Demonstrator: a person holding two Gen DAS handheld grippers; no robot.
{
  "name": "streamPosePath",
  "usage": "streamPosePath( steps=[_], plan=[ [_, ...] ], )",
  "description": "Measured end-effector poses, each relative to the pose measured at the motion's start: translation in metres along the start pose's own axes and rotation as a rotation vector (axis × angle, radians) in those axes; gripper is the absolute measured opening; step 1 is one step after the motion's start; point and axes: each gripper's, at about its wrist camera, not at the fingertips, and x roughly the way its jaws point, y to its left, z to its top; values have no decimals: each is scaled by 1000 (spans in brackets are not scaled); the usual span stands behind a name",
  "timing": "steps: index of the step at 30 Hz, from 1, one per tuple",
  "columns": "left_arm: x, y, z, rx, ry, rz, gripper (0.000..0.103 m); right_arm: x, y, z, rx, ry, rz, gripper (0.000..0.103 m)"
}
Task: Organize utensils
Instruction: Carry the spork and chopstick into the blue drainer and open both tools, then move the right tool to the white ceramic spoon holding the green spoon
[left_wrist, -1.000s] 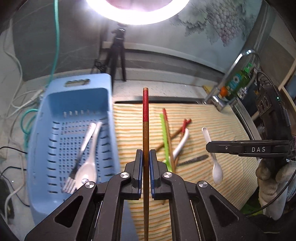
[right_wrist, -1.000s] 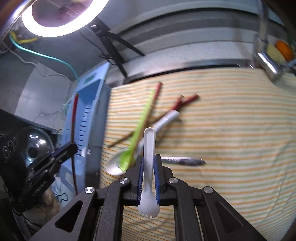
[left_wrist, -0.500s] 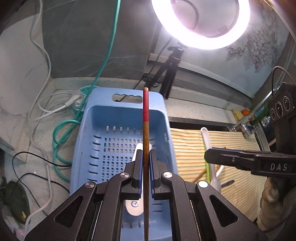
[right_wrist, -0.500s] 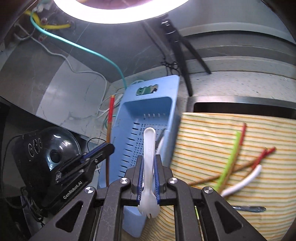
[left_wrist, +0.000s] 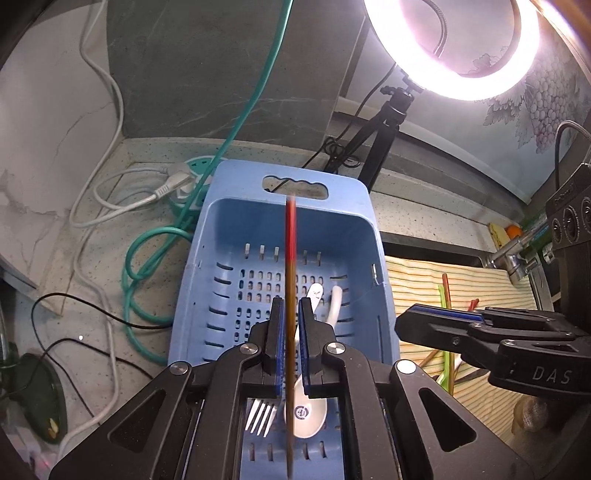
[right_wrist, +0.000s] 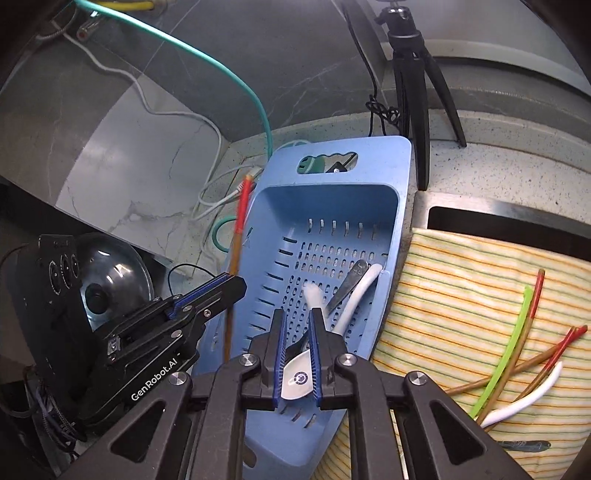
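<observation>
My left gripper (left_wrist: 291, 314) has its jaws almost closed on a brown chopstick (left_wrist: 290, 258) with a red top. The chopstick looks a bit blurry and hangs over the middle of the blue basket (left_wrist: 365, 236). In the basket lie a fork (left_wrist: 261, 415) and a white spoon (left_wrist: 306, 411) – both at the near end.

My right gripper (right_wrist: 297, 317) is over the basket too, jaws nearly closed with nothing between them. A blurry white handle (right_wrist: 313, 293) shows just past its tips.

To the right of the basket is a striped cloth (right_wrist: 461, 277) with a green chopstick (right_wrist: 511, 343) and other sticks on it.
</observation>
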Motion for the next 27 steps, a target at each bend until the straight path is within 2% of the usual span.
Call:
streamPosePath(
  steps=[2, 15, 18, 19, 20, 21, 27],
  plan=[
    [-2, 1, 0, -6, -5, 7, 14, -2, -1, 0, -3, -3, -1, 12],
    [-30, -15, -15, 22, -46, 14, 14, -42, -21, -8, -17, -49, 5, 12],
    [-41, -24, -23, 33, -59, 9, 14, -59, -31, -13, -26, -82, -8, 21],
    [-44, -26, -26, 37, -63, 5, 16, -65, -36, -15, -23, -97, -7, 28],
    [-46, -29, -28, 42, -64, 1, 22, -71, -40, -17, -23, -110, -9, 32],
    [-49, -33, -31, 47, -69, -2, 29, -76, -45, -19, -25, -117, -19, 32],
    [-62, -57, -52, 85, -81, -18, 30, -111, -70, -33, -52, -189, -78, 32]
  ],
)
